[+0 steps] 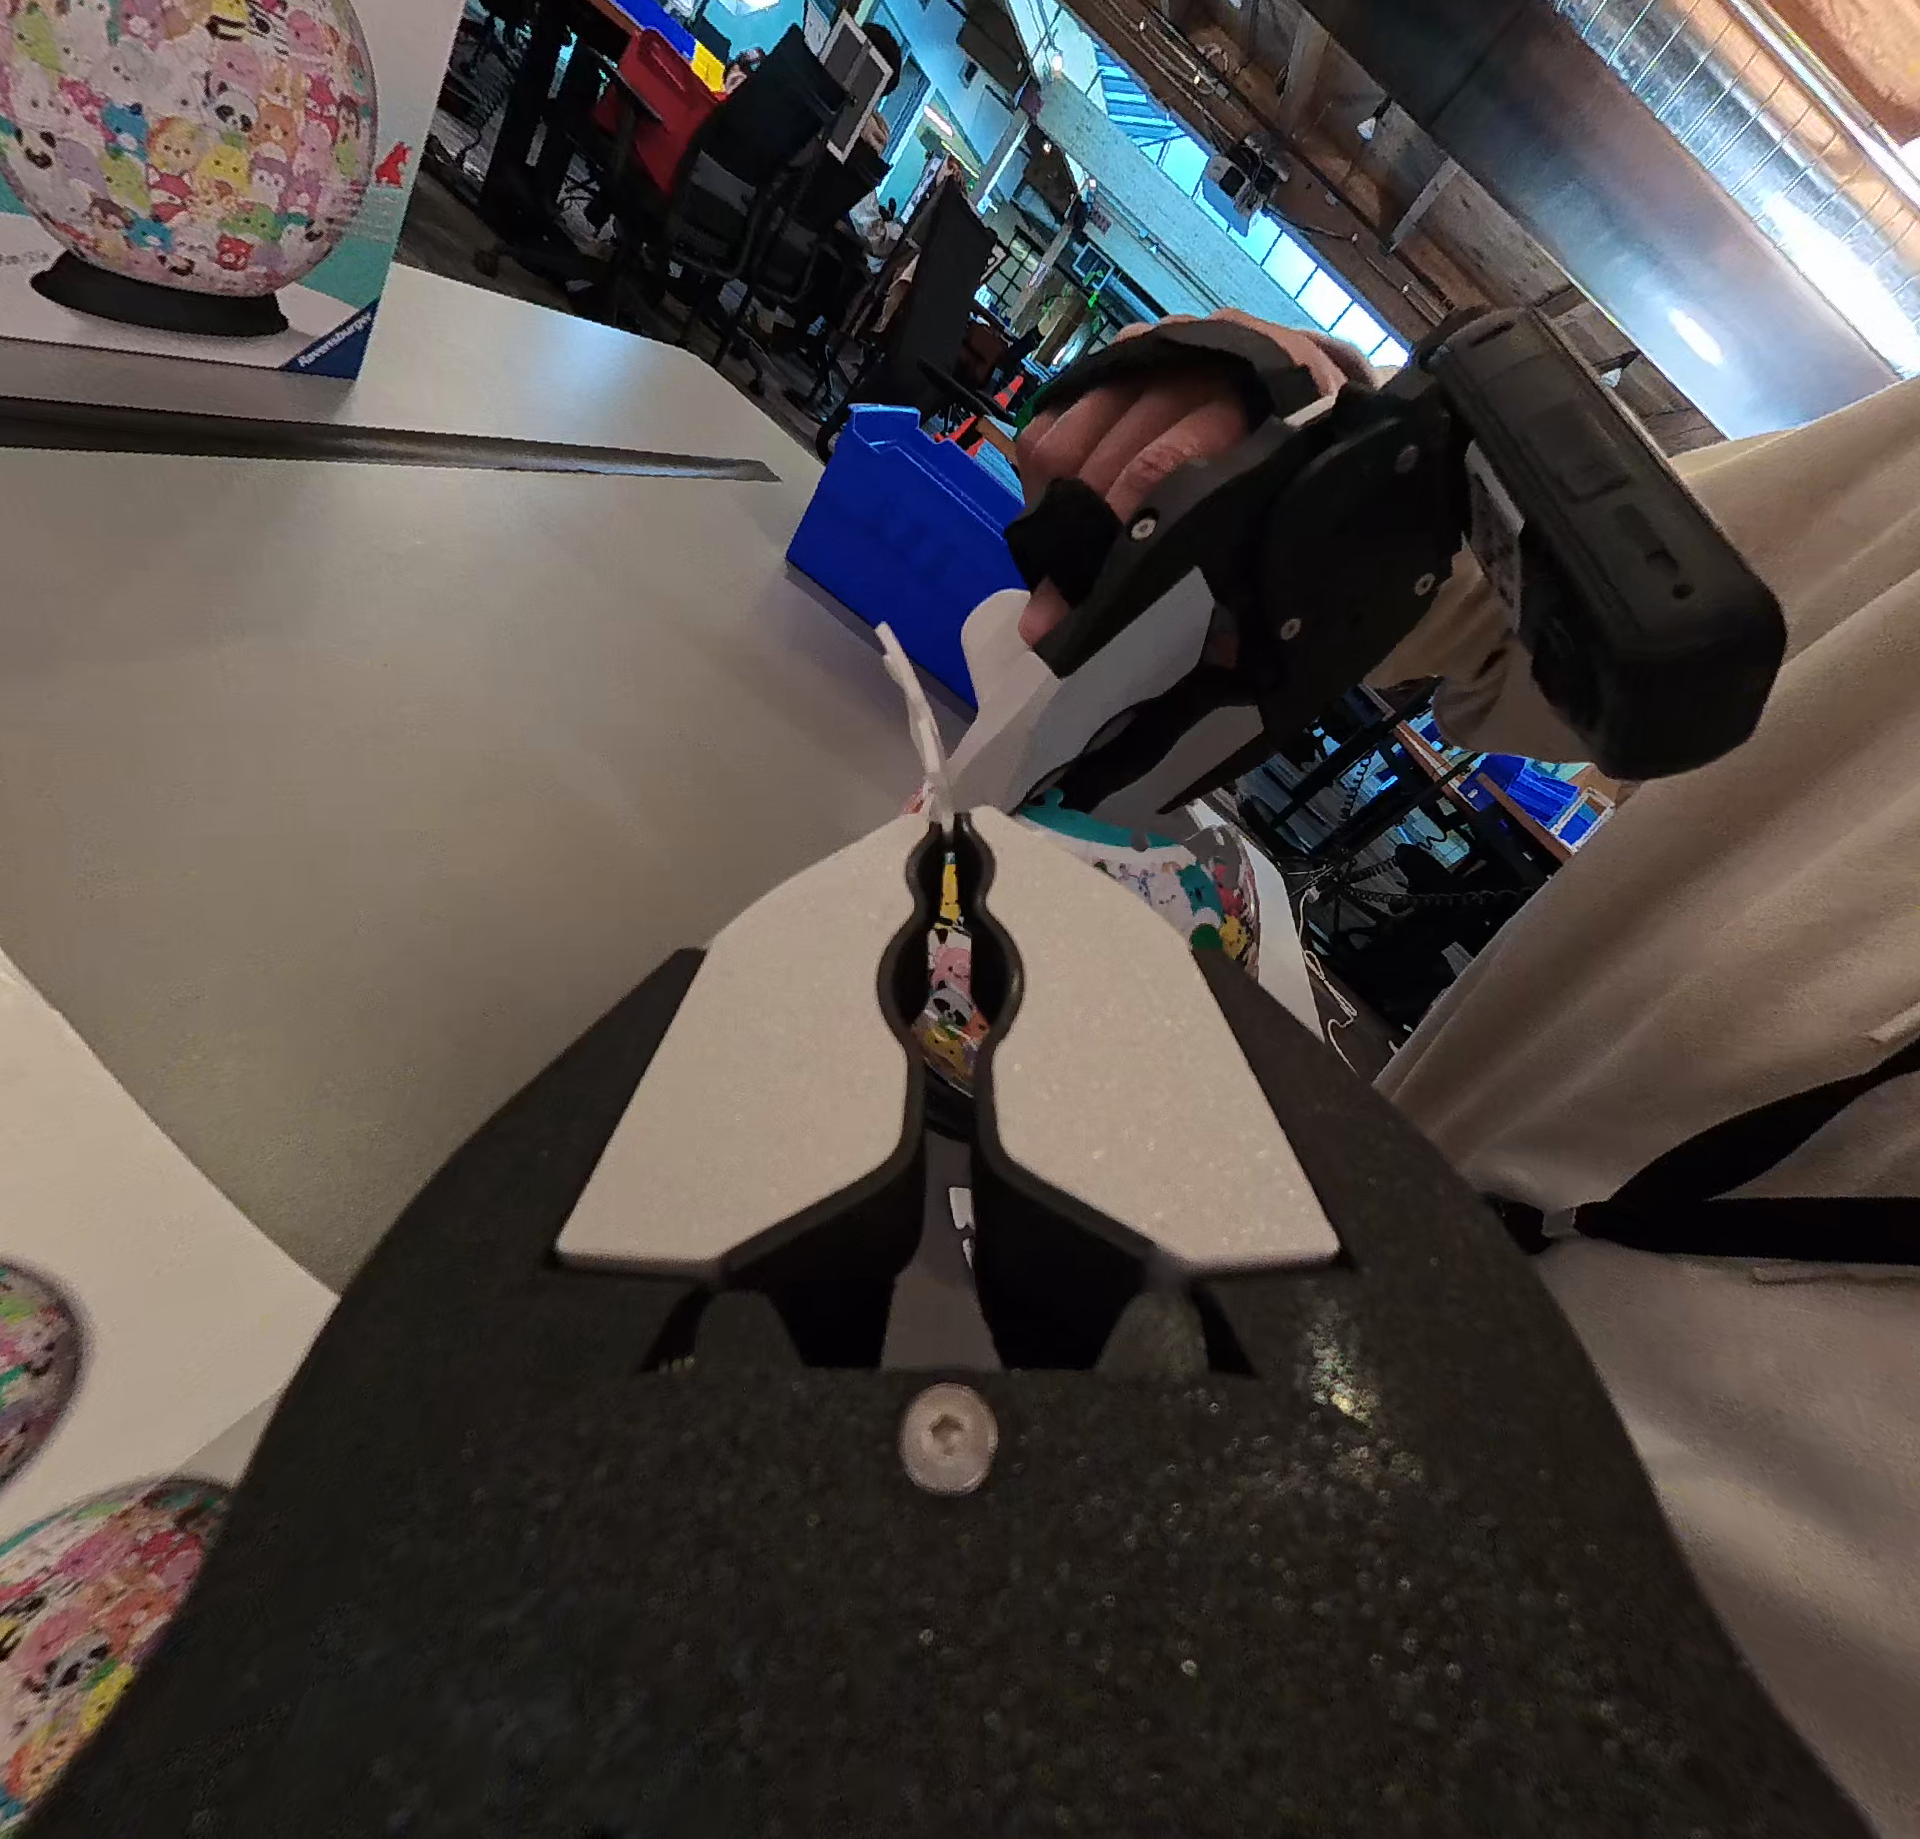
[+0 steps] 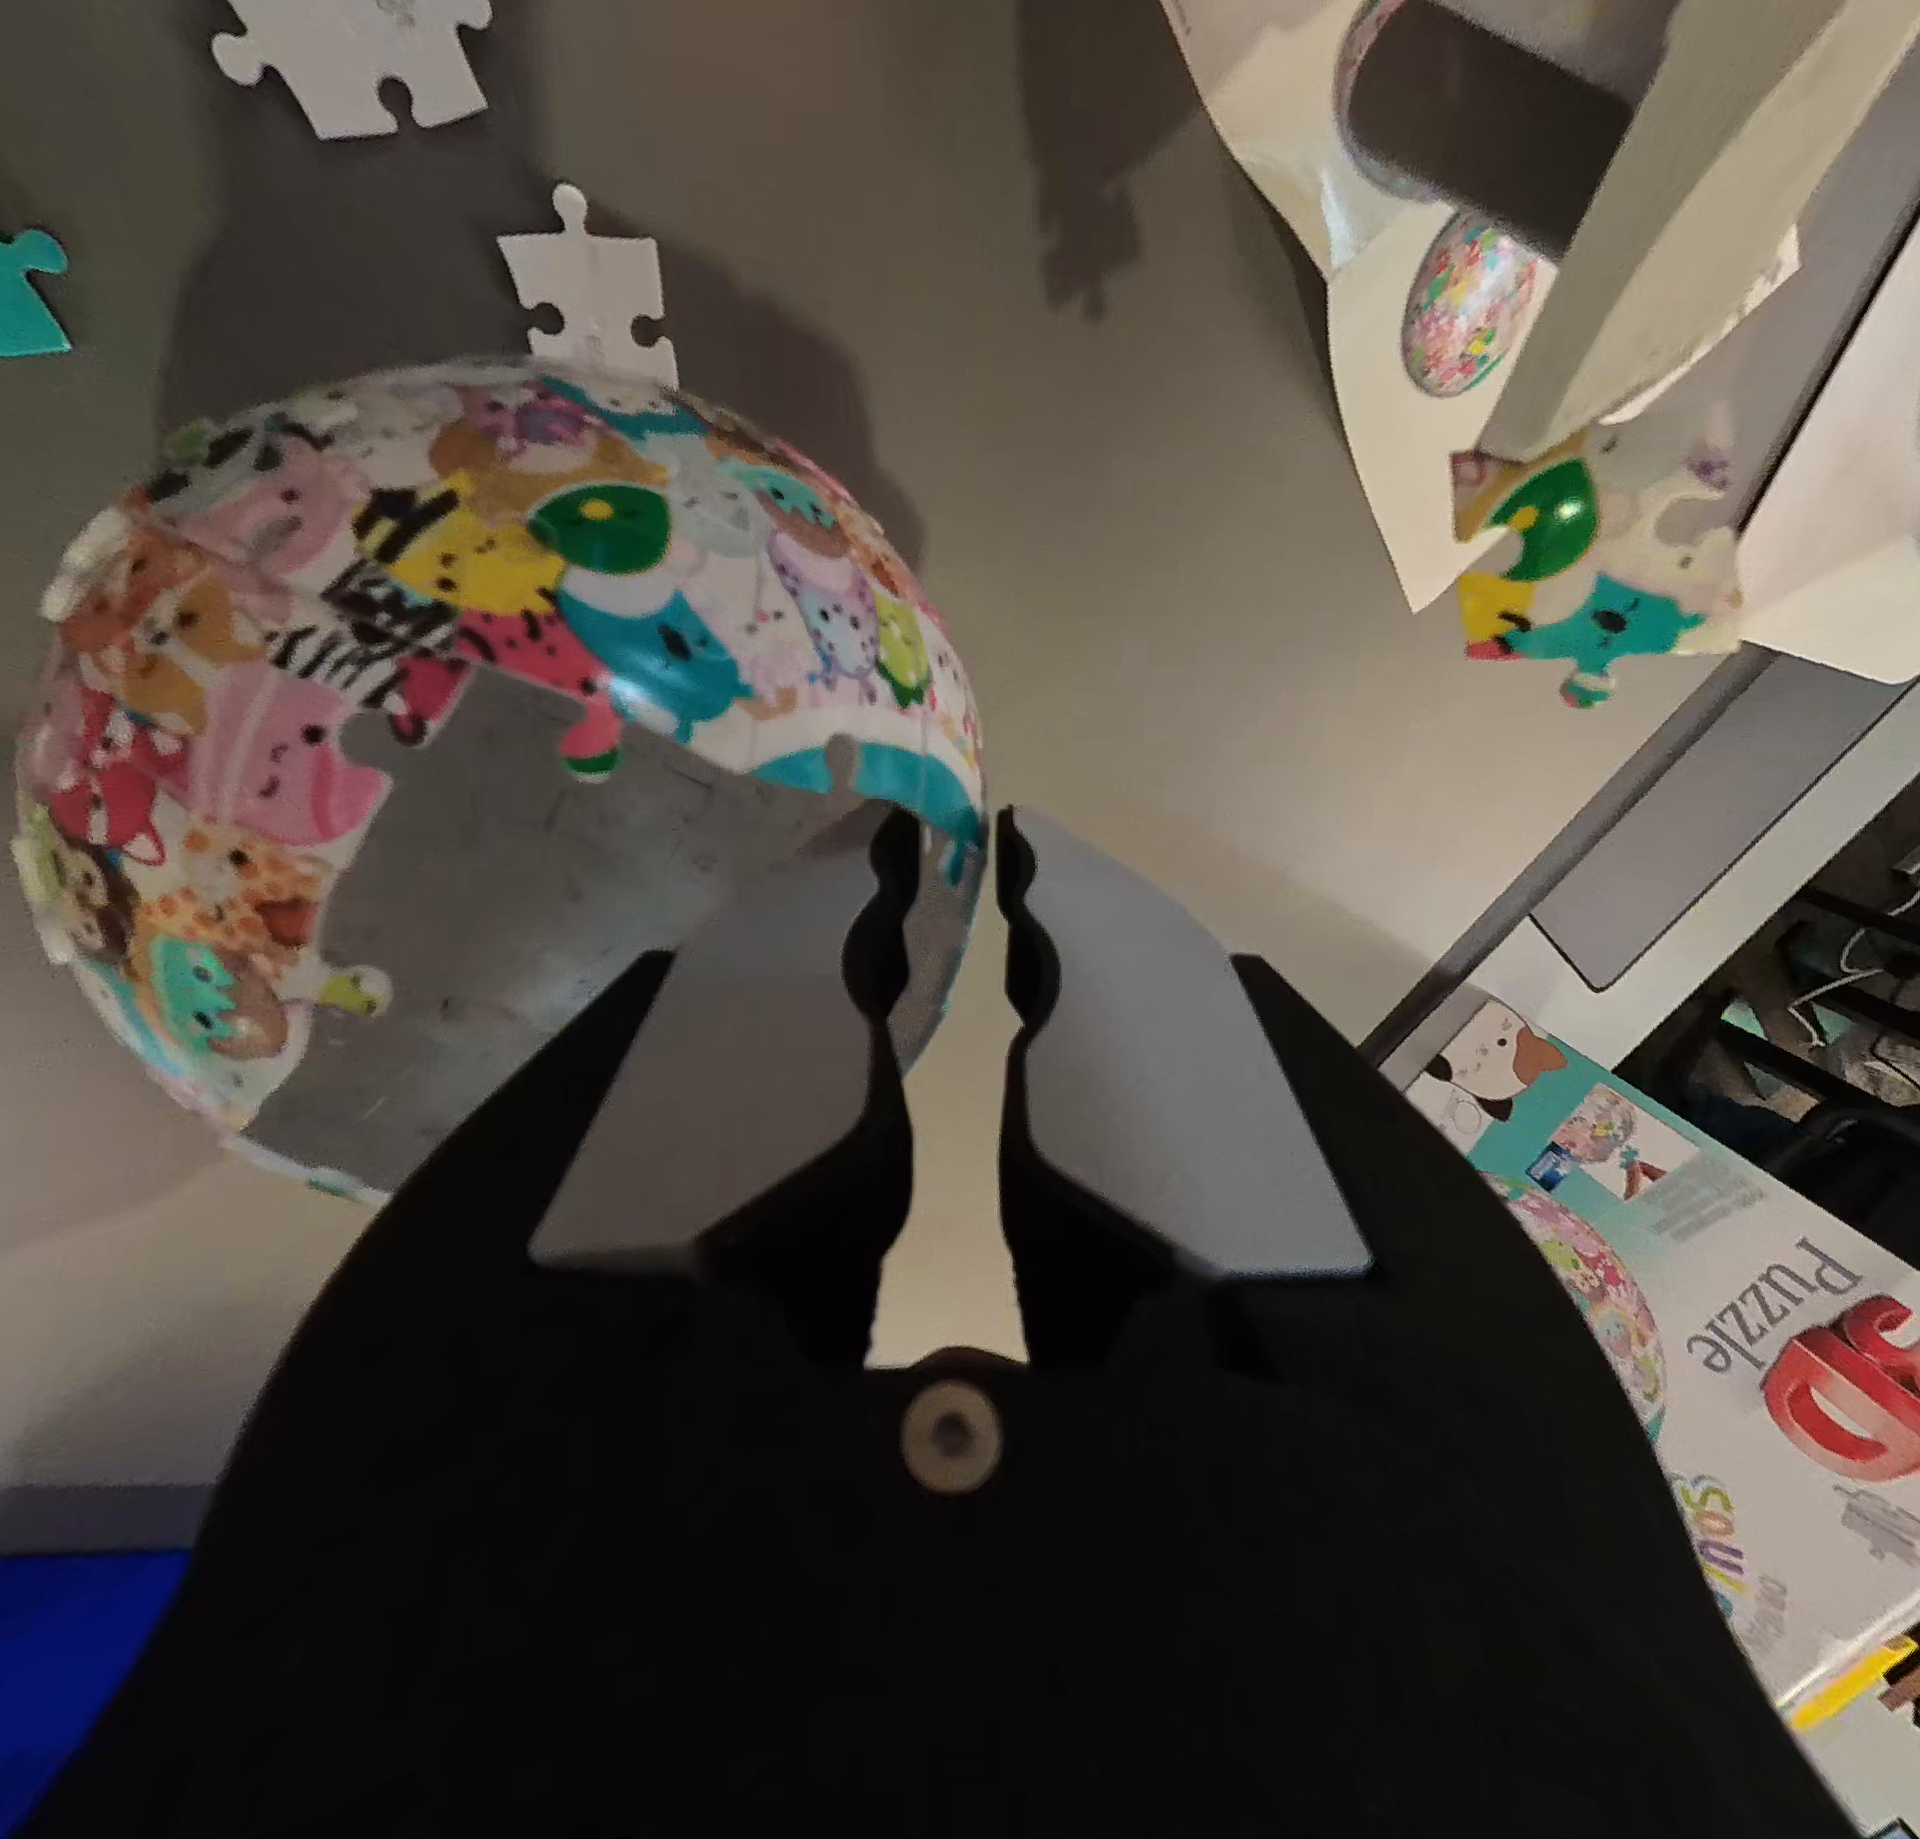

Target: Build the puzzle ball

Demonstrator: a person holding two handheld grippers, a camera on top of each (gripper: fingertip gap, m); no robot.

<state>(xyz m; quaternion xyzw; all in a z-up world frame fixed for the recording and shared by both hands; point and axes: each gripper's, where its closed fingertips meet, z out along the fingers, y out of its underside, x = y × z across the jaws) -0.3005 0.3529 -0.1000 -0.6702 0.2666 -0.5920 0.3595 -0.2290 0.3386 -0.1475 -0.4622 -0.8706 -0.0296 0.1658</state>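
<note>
A: Noting the step in hand. The left gripper (image 1: 951,833) is clamping, fingers nearly together, with a thin white piece (image 1: 920,719) sticking up from the tips and the patterned puzzle ball (image 1: 1195,890) showing through the gap behind.

B: And the right gripper (image 2: 956,833)?

A: Its fingers are pinching the lower right rim of the half-built ball (image 2: 499,709), which is sitting left of centre in the right wrist view, just above the desk (image 2: 1143,439).

B: Orientation?

A: The dome is facing the upper part of the frame; the open hollow is facing down toward the camera. No long axis that I can tell.

B: Next move?

A: Probably seating the held piece on the rim. Loose white pieces (image 2: 348,23) are lying upper left; the box (image 2: 1714,1322) is lower right.
</note>
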